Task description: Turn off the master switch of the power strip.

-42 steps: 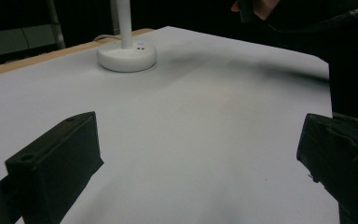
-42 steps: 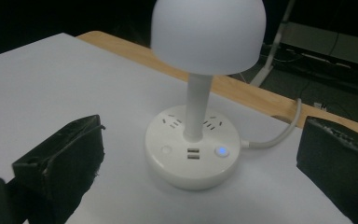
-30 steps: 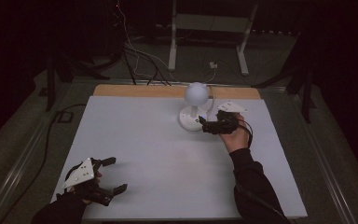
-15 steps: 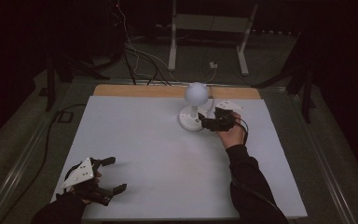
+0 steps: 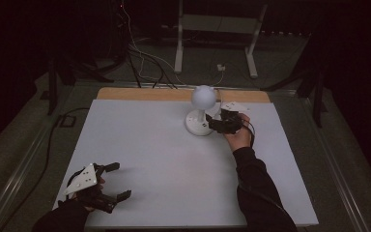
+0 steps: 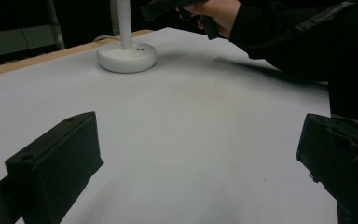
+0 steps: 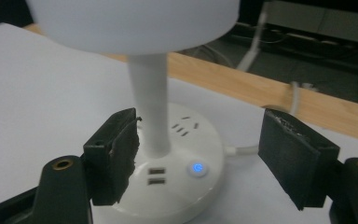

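Lamp [image 5: 202, 111] stood upright at about 1 o'clock on the white table [image 5: 164, 164], near the far wooden edge [image 5: 140, 94]; its round base [image 7: 186, 177] sat flat, its thin stem [image 7: 151, 107] rose straight, and its globe shade [image 5: 203, 96] was on top. In the right gripper view the base showed a lit blue button [image 7: 197, 168], two slots [image 7: 156, 175] and a socket [image 7: 185, 126] on its upper face, and a white cord [image 7: 242, 150] left it at 3 o'clock.

Right gripper [image 7: 198, 158], held in the person's right hand [image 5: 239, 135], sat at 3 o'clock of the lamp, just over the base. Its jaws had just been closing but were spread, with the stem and button between them. The near pad [image 7: 116, 154] lay just beside the stem; whether it touched, I could not tell. The other pad [image 7: 293, 156] was well apart from it.

Left gripper [image 5: 115, 181] rested at 7 o'clock on the table, well apart from the lamp, jaws spread with nothing between them.
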{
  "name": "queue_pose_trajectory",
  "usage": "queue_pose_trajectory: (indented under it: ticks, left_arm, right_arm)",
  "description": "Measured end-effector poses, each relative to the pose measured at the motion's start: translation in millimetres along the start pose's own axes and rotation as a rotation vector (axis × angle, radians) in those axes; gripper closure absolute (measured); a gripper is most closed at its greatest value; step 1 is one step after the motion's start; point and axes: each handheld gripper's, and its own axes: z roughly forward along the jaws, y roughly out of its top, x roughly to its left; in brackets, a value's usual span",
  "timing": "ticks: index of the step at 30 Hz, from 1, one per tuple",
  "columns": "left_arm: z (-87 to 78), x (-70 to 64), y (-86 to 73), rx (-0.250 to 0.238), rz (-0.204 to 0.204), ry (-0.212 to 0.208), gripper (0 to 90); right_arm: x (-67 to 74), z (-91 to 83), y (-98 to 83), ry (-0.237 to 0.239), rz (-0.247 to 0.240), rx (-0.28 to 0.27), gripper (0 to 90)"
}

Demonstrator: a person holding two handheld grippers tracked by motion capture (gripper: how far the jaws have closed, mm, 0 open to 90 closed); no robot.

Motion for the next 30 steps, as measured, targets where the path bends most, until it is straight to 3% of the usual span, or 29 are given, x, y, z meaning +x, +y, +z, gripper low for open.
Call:
queue_pose_trajectory:
  ticks: [2, 6, 13, 21, 30]
  left_arm:
    - [-0.1, 0.0, 0.1, 0.0, 0.0, -0.001, 0.2]
    - [-0.1, 0.0, 0.0, 0.0, 0.001, 0.0, 0.2]
    - [0.0, 0.2, -0.2, 0.001, 0.001, 0.0, 0.1]
    - [0.0, 0.1, -0.3, 0.001, 0.0, 0.002, 0.1]
    - [-0.1, 0.3, -0.5, 0.002, 0.0, 0.004, 0.1]
  right_arm:
    - [0.1, 2.8, -0.5, -0.019, 0.011, -0.006, 27.7]
    - [-2.3, 6.8, -2.1, -0.034, 0.046, 0.001, 38.3]
    - [-4.2, 10.6, -3.6, -0.081, 0.036, 0.04, 65.9]
    - [-2.6, 15.5, -3.2, -0.107, 0.049, 0.08, 90.0]
    - [-1.4, 22.9, -6.2, -0.099, 0.056, 0.095, 90.0]
